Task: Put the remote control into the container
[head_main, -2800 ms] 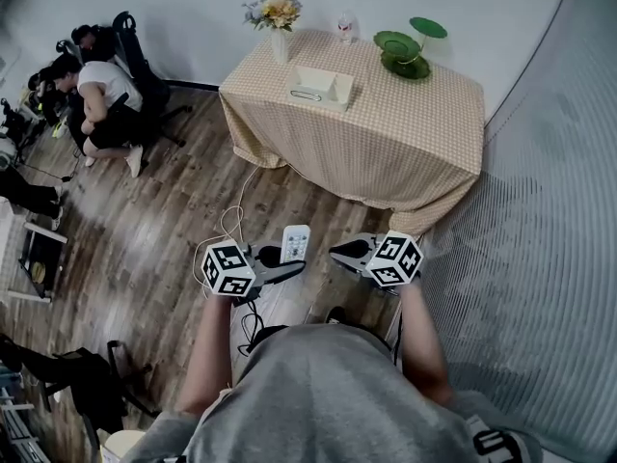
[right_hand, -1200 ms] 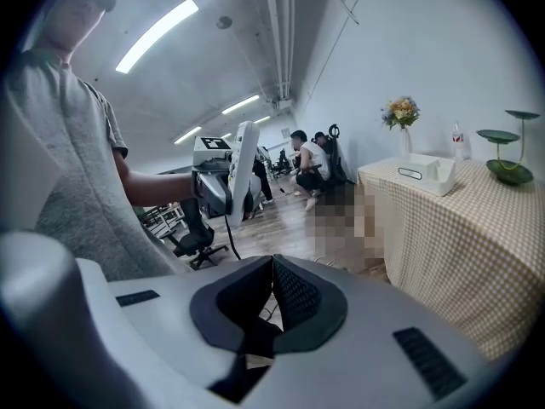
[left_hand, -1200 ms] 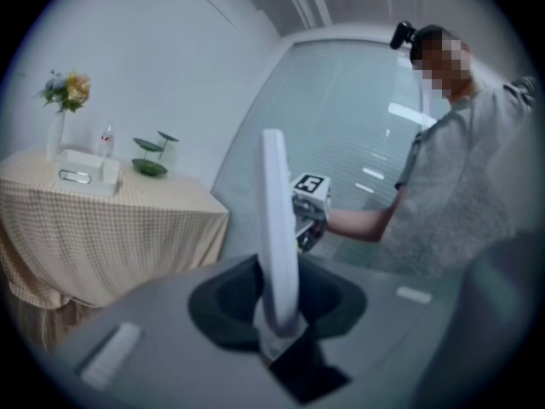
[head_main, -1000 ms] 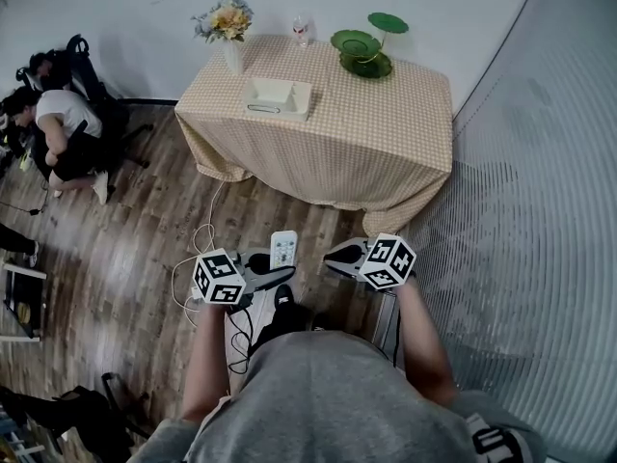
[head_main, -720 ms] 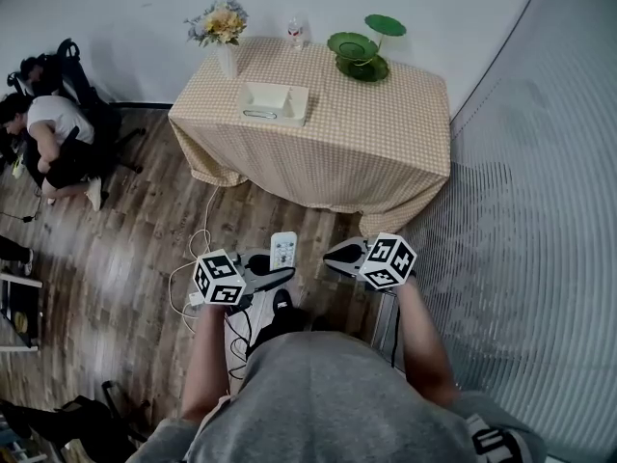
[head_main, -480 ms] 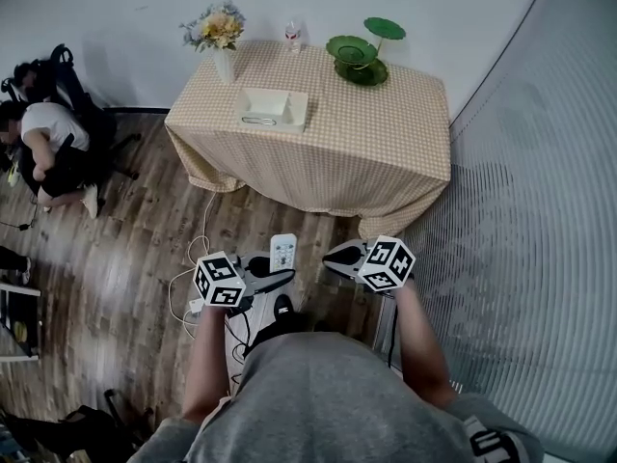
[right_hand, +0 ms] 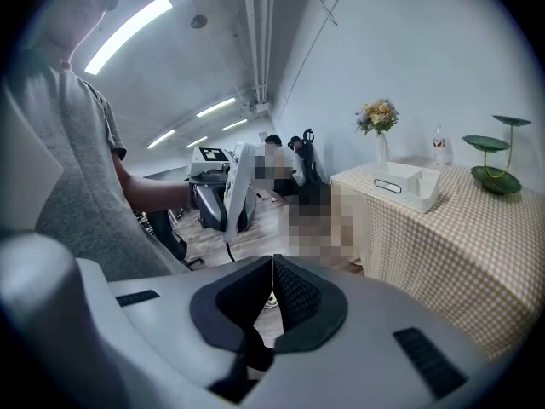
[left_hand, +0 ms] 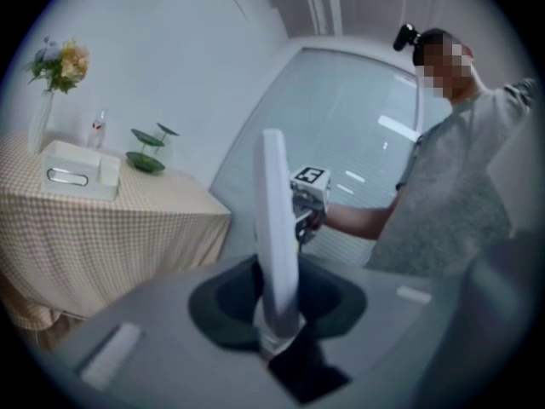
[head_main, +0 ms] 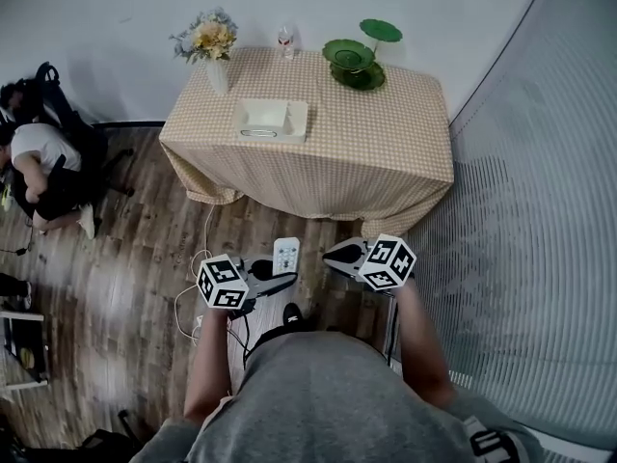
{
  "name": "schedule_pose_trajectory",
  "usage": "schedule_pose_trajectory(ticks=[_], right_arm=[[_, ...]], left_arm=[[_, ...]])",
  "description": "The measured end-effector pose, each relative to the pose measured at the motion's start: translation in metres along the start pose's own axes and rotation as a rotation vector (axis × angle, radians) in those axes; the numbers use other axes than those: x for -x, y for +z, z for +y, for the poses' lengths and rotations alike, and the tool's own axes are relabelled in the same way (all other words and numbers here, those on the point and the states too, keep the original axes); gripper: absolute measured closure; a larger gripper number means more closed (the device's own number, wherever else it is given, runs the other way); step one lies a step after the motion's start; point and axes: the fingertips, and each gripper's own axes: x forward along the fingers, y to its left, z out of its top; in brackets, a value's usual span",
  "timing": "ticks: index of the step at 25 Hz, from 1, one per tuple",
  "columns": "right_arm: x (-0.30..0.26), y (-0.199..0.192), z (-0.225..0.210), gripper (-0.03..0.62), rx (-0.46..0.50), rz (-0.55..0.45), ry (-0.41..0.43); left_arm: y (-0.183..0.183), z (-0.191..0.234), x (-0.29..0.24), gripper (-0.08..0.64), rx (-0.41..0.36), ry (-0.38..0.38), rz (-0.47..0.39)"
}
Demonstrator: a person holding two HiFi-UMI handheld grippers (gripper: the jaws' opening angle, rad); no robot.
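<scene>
Here the left gripper (head_main: 280, 276) is clenched on the lower end of the white remote control (head_main: 286, 255), and the remote stands up from between its jaws. The person holds it in front of the body, over the wooden floor (head_main: 145, 249), well apart from the table (head_main: 376, 152) with the checked cloth. The right gripper (head_main: 333, 252) is just beside the remote, on its right. Its jaws are pressed together and there is nothing between them.

The white container (head_main: 271, 120) sits on the table, near the front left edge. It seems to have more than one compartment, but from this far I cannot tell for sure. Behind it stand a vase of flowers (head_main: 207, 46), a small bottle (head_main: 285, 39) and a green tiered dish stand (head_main: 357, 61).
</scene>
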Motion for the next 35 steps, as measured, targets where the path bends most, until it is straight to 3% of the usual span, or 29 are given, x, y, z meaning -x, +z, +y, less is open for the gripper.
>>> schedule_pose_trajectory(ticks=[11, 23, 35], right_arm=[[-0.028, 0.027, 0.000, 0.574, 0.003, -0.012, -0.033], [-0.036, 0.036, 0.002, 0.574, 0.001, 0.001, -0.048], [-0.045, 0.034, -0.013, 0.574, 0.009, 0.031, -0.013]], left_arm=[[-0.007, 0.022, 0.027, 0.471, 0.018, -0.057, -0.001], [0.000, 0.029, 0.041, 0.471, -0.010, -0.069, -0.005], [0.004, 0.042, 0.041, 0.471, 0.006, -0.045, -0.004]])
